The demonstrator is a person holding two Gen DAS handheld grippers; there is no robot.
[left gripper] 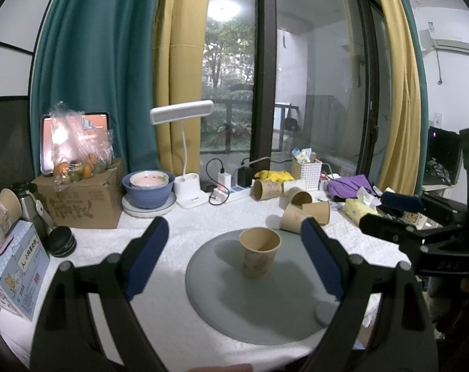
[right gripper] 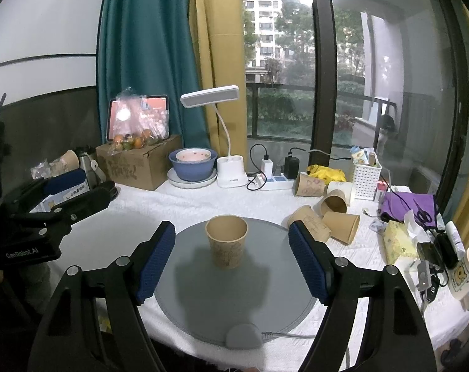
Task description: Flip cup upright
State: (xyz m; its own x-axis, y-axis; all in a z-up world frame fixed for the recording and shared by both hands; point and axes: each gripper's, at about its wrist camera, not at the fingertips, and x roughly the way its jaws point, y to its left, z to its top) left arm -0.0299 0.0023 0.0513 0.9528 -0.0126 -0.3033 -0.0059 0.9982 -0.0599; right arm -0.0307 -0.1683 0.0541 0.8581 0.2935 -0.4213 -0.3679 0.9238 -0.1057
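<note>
A brown paper cup (left gripper: 259, 255) stands upright, mouth up, on a round grey mat (left gripper: 231, 303). In the right wrist view the cup (right gripper: 227, 240) stands on the mat (right gripper: 203, 297) too. My left gripper (left gripper: 234, 255) is open and empty, fingers on either side of the cup and nearer than it. My right gripper (right gripper: 231, 259) is open and empty, held just short of the cup. The right gripper shows at the right edge of the left wrist view (left gripper: 398, 214); the left gripper shows at the left edge of the right wrist view (right gripper: 76, 190).
Several paper cups (right gripper: 324, 214) lie on their sides at the back right of the white cloth. A cardboard box (right gripper: 138, 162), blue bowl (right gripper: 192, 162), desk lamp (right gripper: 229, 167), power strip (right gripper: 274, 179), white basket (right gripper: 366, 176), tissue pack (right gripper: 398, 238) and mug (right gripper: 465, 272) ring the mat.
</note>
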